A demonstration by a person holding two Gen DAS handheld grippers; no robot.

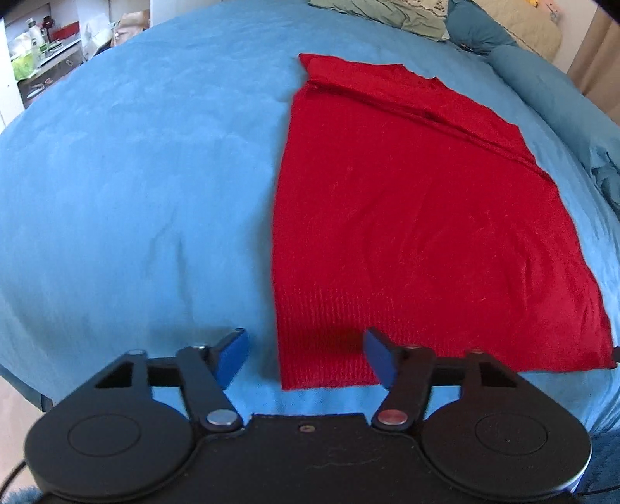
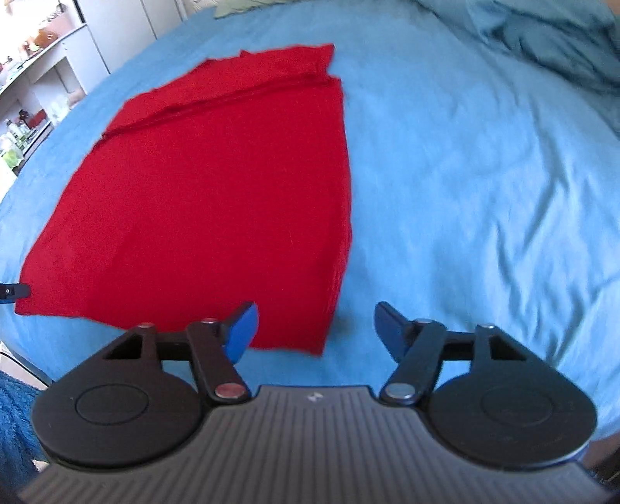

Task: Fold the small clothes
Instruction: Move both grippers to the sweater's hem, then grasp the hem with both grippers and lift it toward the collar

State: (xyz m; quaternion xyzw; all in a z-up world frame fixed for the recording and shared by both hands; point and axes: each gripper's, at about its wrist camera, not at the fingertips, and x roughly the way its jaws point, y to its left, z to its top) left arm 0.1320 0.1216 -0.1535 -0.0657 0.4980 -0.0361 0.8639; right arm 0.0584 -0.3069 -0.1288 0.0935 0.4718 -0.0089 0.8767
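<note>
Lying flat, red garment [image 1: 407,232], long axis running away, folded end farthest

A red knitted garment [image 1: 418,232] lies flat on a blue bed [image 1: 135,186], reaching from about 12 o'clock down to 5 o'clock, with a folded seam crossing its far part. The left gripper [image 1: 306,356] sits at 6 o'clock, its blue-tipped fingers [image 1: 232,356] spread wide apart, straddling the garment's near left corner; whether they touch the cloth is unclear. Pillows [image 1: 387,15] lie at 1 o'clock, cluttered shelves [image 1: 42,50] at 10 o'clock.
</note>
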